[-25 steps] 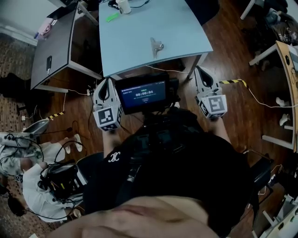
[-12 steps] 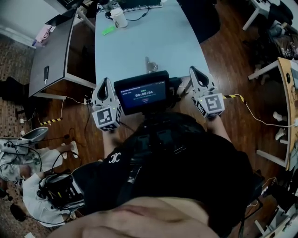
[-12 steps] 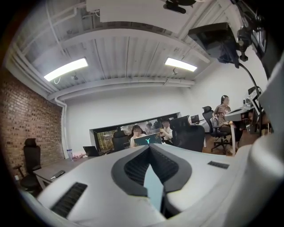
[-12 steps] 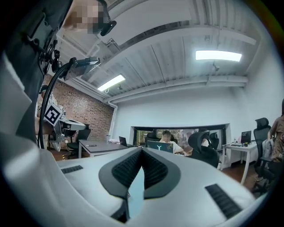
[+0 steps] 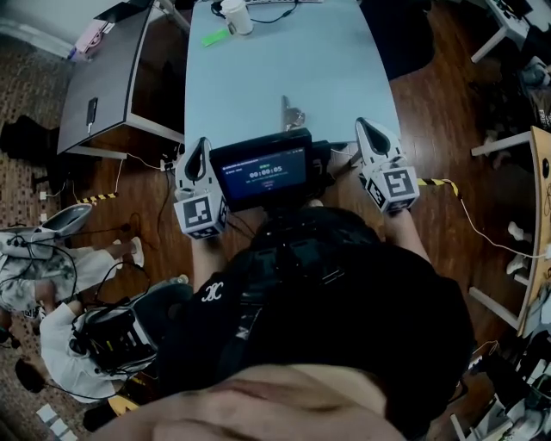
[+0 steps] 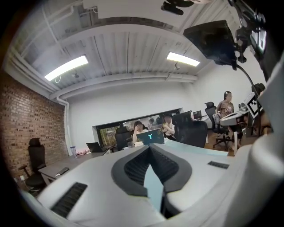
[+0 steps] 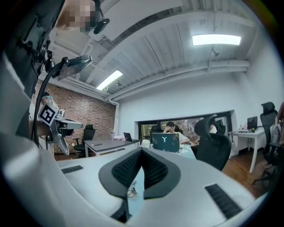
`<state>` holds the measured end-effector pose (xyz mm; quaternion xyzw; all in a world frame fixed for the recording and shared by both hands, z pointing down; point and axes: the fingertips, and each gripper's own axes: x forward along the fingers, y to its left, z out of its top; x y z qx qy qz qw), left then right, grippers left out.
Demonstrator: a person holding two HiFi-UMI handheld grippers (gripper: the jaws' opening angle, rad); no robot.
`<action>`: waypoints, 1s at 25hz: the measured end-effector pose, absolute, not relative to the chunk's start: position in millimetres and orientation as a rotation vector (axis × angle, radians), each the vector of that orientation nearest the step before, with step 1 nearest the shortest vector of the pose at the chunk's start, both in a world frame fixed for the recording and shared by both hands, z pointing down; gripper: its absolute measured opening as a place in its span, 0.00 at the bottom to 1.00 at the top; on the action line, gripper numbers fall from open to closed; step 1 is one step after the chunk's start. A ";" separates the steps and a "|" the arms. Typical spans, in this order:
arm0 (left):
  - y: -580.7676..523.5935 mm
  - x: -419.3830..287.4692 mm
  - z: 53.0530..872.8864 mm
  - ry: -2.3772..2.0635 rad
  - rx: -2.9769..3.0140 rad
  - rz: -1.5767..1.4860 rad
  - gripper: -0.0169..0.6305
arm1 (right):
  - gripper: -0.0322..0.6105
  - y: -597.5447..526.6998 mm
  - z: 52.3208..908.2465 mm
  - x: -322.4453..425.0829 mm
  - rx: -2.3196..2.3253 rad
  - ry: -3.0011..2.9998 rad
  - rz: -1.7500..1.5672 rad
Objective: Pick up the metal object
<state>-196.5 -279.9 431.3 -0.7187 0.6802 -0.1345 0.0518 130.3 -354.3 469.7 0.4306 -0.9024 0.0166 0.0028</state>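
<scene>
Head view: a person stands at the near end of a pale blue table (image 5: 258, 77) with a two-jaw gripper in each hand. The metal object (image 5: 291, 114) lies on the table close to its near edge, roughly midway across, and neither tool touches it. The left gripper (image 5: 202, 143) is at the table's near left corner and the right gripper (image 5: 368, 126) at its near right corner, so the object lies between them and apart from both. A small monitor (image 5: 263, 170) worn at the person's chest overlaps the table's near edge.

At the table's far end stand a white cup (image 5: 234, 15) and, just beside it, a green item (image 5: 213, 37). A grey desk (image 5: 108, 82) stands to the left of the table with a dark phone (image 5: 91, 112) on it.

In the left gripper view the jaws meet tip to tip with nothing between them, and only the blue tabletop shows through the slot behind the tips. In the right gripper view the jaws are likewise closed and empty. The metal object shows through the slot, lying on the table ahead. A laptop (image 7: 165, 142) stands at the table's far end, a black office chair (image 7: 214, 141) stands at its right side, and people sit beyond.
</scene>
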 end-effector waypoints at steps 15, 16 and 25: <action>-288.2 -254.1 414.9 2.103 -2.137 -0.409 0.04 | 0.10 -417.0 573.9 27.0 1.208 -2.801 0.746; -288.8 -261.7 412.8 2.107 -2.130 -0.414 0.04 | 0.10 -420.2 582.5 13.1 1.176 -2.790 0.795; -283.4 -306.1 415.2 2.173 -2.091 -0.429 0.04 | 0.30 -430.1 674.9 -58.3 0.970 -2.564 0.908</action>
